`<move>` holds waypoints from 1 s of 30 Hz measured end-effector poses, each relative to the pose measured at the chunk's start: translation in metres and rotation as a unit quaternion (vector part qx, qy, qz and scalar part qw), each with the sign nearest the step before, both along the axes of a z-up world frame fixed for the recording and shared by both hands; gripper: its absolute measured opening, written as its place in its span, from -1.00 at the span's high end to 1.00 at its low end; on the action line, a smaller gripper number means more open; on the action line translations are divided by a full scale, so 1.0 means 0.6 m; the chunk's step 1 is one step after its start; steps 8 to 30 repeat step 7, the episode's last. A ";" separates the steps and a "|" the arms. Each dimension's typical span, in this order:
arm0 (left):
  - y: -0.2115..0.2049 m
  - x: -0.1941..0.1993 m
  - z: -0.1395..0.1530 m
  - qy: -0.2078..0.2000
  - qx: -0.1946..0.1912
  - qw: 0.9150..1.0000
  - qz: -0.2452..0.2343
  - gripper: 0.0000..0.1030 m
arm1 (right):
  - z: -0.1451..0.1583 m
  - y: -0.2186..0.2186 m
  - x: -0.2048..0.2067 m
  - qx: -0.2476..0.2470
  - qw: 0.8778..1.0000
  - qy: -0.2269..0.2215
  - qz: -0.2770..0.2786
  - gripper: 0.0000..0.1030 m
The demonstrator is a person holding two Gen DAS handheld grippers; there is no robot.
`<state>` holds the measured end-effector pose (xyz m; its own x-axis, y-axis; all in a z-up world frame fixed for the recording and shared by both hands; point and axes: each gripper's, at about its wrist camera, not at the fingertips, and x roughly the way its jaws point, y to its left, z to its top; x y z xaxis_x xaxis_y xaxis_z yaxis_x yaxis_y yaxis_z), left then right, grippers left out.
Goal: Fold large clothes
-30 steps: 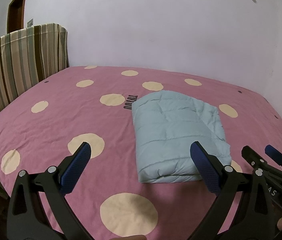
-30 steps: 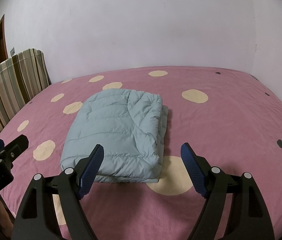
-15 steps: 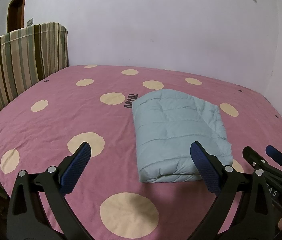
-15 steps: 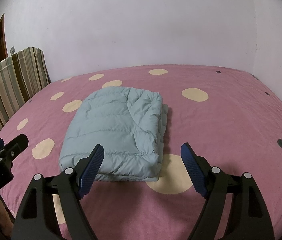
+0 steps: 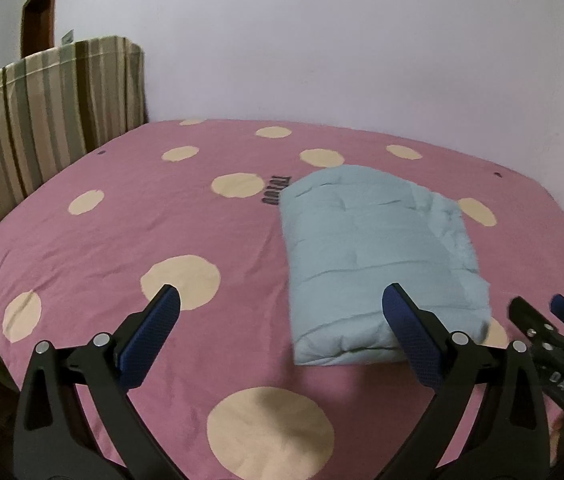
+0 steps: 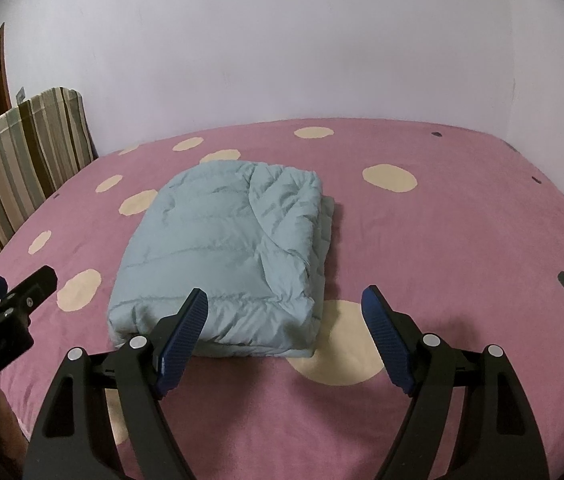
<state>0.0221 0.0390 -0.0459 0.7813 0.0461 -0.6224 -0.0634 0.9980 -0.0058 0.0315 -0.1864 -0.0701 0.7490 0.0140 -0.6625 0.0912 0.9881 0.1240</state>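
A light blue puffy jacket (image 5: pixel 378 252) lies folded into a thick rectangle on the pink bed; it also shows in the right wrist view (image 6: pixel 225 256). My left gripper (image 5: pixel 277 320) is open and empty, held above the bed in front of the jacket's near left corner. My right gripper (image 6: pixel 286 320) is open and empty, held just before the jacket's near right edge. Neither touches the jacket. The right gripper (image 5: pixel 554 320) shows at the lower right of the left wrist view, and the left gripper (image 6: pixel 5 300) at the lower left of the right wrist view.
The bed has a pink cover (image 5: pixel 161 232) with cream dots. A striped headboard cushion (image 5: pixel 41 112) stands at the left. A plain wall (image 6: pixel 282 60) runs behind the bed and at the right. A brown door (image 5: pixel 37 16) is at the far left.
Both grippers have drawn back and risen slightly from the jacket. The jacket has not moved. Both grippers stay open.
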 end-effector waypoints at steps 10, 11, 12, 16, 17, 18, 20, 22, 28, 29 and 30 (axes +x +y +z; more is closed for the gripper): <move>0.021 0.037 -0.036 0.028 0.015 0.999 0.005 -0.96 | -0.028 -0.040 0.022 0.003 1.000 0.018 -0.019 -0.51; 0.021 0.037 -0.036 0.028 0.015 0.999 0.005 -0.96 | -0.028 -0.040 0.022 0.003 1.000 0.018 -0.019 -0.51; 0.021 0.037 -0.036 0.028 0.015 0.999 0.005 -0.96 | -0.028 -0.040 0.022 0.003 1.000 0.018 -0.019 -0.51; 0.021 0.037 -0.036 0.028 0.015 0.999 0.005 -0.96 | -0.028 -0.040 0.022 0.003 1.000 0.018 -0.019 -0.51; 0.021 0.037 -0.036 0.028 0.015 0.999 0.005 -0.96 | -0.028 -0.040 0.022 0.003 1.000 0.018 -0.019 -0.51; 0.021 0.037 -0.036 0.028 0.015 0.999 0.005 -0.96 | -0.028 -0.040 0.022 0.003 1.000 0.018 -0.019 -0.51; 0.021 0.037 -0.036 0.028 0.015 0.999 0.005 -0.96 | -0.028 -0.040 0.022 0.003 1.000 0.018 -0.019 -0.51; 0.021 0.037 -0.036 0.028 0.015 0.999 0.005 -0.96 | -0.028 -0.040 0.022 0.003 1.000 0.018 -0.019 -0.51; 0.021 0.037 -0.036 0.028 0.015 0.999 0.005 -0.96 | -0.028 -0.040 0.022 0.003 1.000 0.018 -0.019 -0.51; 0.021 0.037 -0.036 0.028 0.015 0.999 0.005 -0.96 | -0.028 -0.040 0.022 0.003 1.000 0.018 -0.019 -0.51; 0.021 0.037 -0.036 0.028 0.015 0.999 0.005 -0.96 | -0.028 -0.040 0.022 0.003 1.000 0.018 -0.019 -0.51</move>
